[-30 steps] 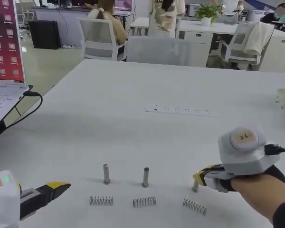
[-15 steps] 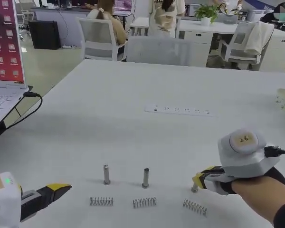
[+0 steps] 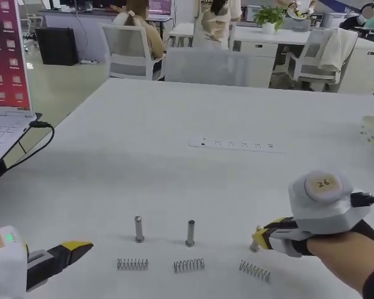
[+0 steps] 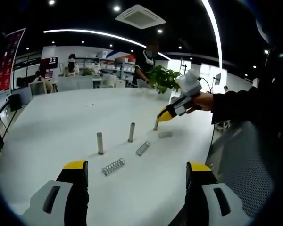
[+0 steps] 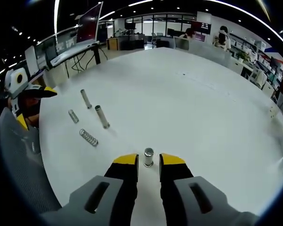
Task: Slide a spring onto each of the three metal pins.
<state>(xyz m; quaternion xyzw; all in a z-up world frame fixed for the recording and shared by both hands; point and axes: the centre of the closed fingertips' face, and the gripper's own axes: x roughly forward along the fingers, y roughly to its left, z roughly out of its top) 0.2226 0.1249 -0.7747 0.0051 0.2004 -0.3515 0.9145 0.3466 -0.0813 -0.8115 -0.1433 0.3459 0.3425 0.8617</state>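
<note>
Right fingers (image 5: 126,165): narrow, straddling right pin (image 5: 148,157), not gripping.
Left fingers (image 4: 76,170): wide, empty.
Left pin (image 3: 138,228), middle pin (image 3: 190,232): upright, bare.
Springs (image 3: 189,265): three, flat on table (image 3: 174,174).

right claw (image 3: 257,237): white housing, round tan disc (image 3: 323,184) marked "26", black cable (image 3: 369,199) at rear, grey jaws with yellow ends | left claw (image 3: 81,247): white housing, green light (image 3: 10,237), black-and-yellow jaws | right arm: black sleeve (image 4: 236,101)
</note>
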